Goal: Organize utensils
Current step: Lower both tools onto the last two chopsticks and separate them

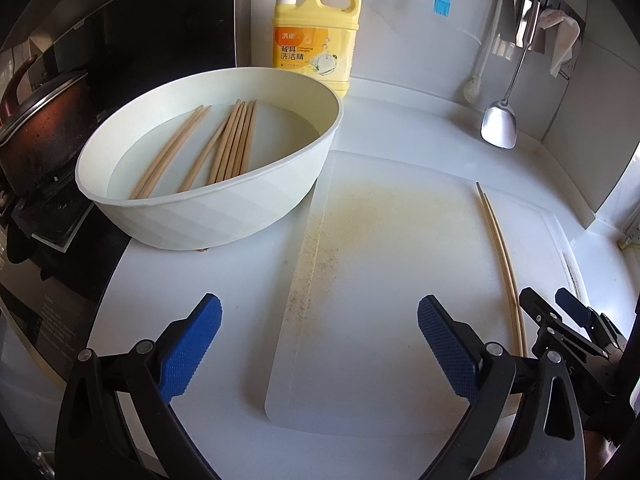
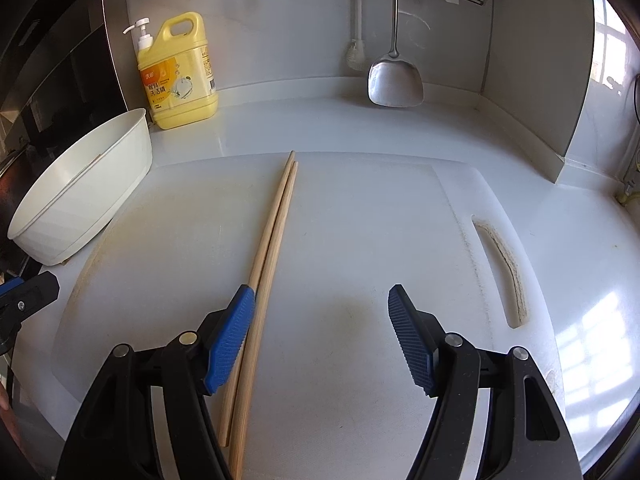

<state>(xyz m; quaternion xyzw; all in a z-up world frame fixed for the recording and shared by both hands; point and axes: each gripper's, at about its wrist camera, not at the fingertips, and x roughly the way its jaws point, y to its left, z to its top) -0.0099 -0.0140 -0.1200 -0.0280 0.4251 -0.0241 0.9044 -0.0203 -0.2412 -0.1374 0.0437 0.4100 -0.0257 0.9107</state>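
The pair of chopsticks point(image 2: 269, 276) lies on the cutting board point(image 2: 360, 240), long axis running straight ahead, just inside the left finger of the spread, empty right claw point(image 2: 320, 312), far nearer it than the equally spread left claw point(image 1: 320, 332).

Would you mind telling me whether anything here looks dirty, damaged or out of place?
The cutting board carries a yellowish stain with dark specks toward its left side, and its handle slot is grimy. The chopsticks on it lie neatly paired.

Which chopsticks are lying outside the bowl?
The pair of chopsticks on the white cutting board, beside the right claw; the others lie inside the bowl.
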